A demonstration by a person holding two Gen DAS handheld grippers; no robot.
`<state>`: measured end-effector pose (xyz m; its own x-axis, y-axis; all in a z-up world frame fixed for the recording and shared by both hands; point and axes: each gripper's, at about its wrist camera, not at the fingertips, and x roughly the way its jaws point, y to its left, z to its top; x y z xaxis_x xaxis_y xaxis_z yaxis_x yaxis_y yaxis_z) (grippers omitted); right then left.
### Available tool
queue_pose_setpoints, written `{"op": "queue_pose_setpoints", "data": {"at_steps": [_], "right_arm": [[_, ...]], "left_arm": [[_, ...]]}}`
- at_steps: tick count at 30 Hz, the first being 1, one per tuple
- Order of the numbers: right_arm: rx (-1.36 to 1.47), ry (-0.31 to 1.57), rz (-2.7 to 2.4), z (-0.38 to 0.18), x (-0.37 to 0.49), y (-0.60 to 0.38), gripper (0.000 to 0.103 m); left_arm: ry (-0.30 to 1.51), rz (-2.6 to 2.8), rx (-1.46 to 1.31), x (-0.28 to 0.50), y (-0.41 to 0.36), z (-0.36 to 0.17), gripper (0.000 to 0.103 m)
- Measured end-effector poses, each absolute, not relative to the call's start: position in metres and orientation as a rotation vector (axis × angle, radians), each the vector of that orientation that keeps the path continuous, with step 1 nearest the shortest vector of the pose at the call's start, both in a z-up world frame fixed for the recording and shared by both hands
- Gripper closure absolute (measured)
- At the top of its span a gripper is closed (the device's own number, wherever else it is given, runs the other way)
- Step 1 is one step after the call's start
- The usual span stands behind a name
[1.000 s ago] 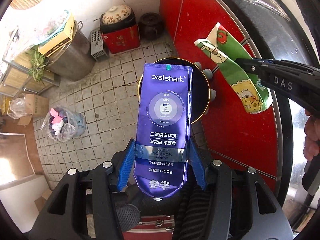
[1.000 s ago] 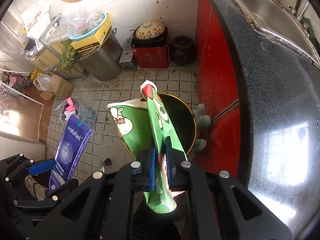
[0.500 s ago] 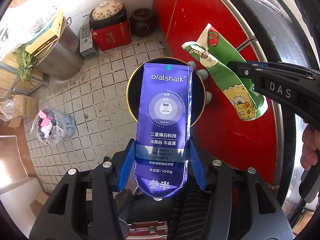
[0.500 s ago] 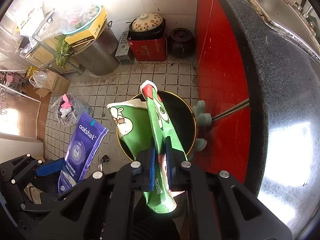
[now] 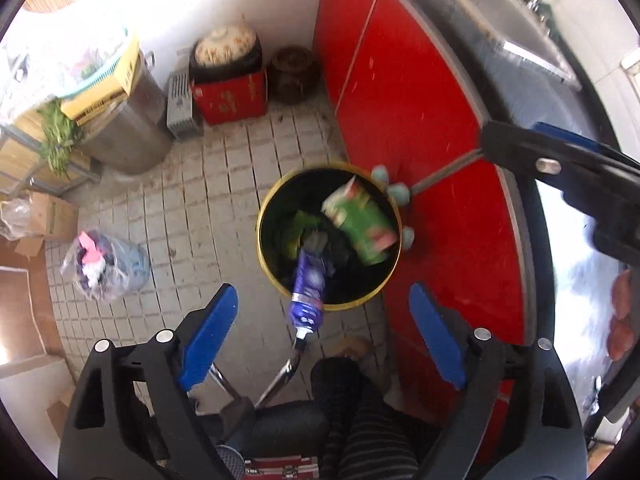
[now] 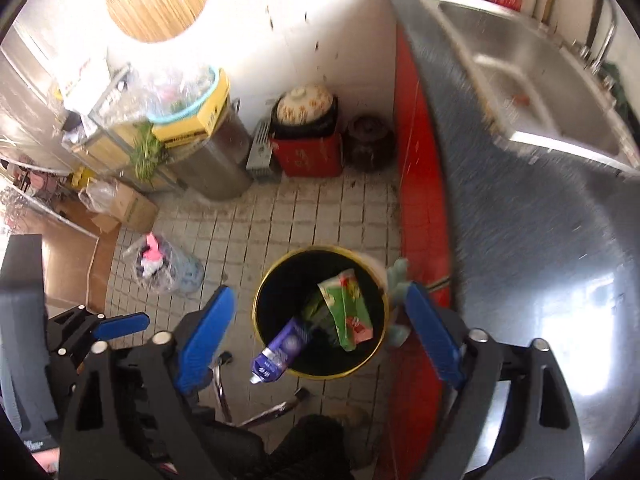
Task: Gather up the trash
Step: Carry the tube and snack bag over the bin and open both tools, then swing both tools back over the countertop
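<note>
Your left gripper and right gripper just sprung wide, empty, above gold-rimmed bin, grey tiled floor, red cabinet, steel sink.

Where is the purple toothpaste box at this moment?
In both wrist views the purple toothpaste box is at the near-left rim of the round bin, left of the green wrapper.

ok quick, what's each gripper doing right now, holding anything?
Left gripper: open, jaws just opened, nothing between them; purple toothpaste box falling into the bin.
Right gripper: open, just opened, empty; green wrapper in the bin.
</note>
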<state>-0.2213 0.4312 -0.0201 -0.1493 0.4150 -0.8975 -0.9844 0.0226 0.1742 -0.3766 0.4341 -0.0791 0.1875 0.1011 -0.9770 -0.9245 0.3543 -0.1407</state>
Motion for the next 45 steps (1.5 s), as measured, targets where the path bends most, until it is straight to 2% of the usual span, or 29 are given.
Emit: {"op": "queue_pose_setpoints", "data": {"at_steps": [2, 8, 10, 14, 20, 23, 28, 38, 45], "right_arm": [[-0.711, 0.968, 1.444, 0.007, -0.204, 0.42, 0.007], [-0.508, 0.882, 1.229, 0.059, -0.09, 0.324, 0.007], [-0.451, 0.892, 1.106, 0.061, -0.046, 0.277, 0.007], [-0.395, 0.938, 0.773, 0.044, 0.046, 0.139, 0.007], [-0.276, 1.051, 0.324, 0.019, 0.114, -0.073, 0.007], [-0.176, 1.103, 0.14, 0.01, 0.114, -0.175, 0.007], [-0.049, 1.161, -0.01, -0.009, 0.088, -0.266, 0.007], [0.107, 1.226, -0.082, -0.049, 0.042, -0.312, 0.007], [0.128, 1.283, -0.143, -0.065, 0.016, -0.338, 0.007]], "left_arm": [[1.11, 0.905, -0.897, -0.367, 0.439, -0.062, 0.018], [1.056, 0.845, -0.753, -0.303, 0.438, -0.016, 0.016], [1.063, 0.795, -0.694, -0.27, 0.428, -0.007, 0.012], [1.114, 0.64, -0.547, -0.189, 0.389, 0.003, 0.012], [1.18, 0.397, -0.353, -0.086, 0.306, 0.01, 0.012], [1.214, 0.262, -0.237, -0.041, 0.254, 0.011, 0.012], [1.242, 0.097, -0.097, 0.014, 0.174, 0.011, 0.012], [1.306, -0.239, 0.199, 0.054, 0.004, -0.021, 0.012], [1.306, -0.296, 0.342, 0.056, -0.056, -0.047, 0.012]]}}
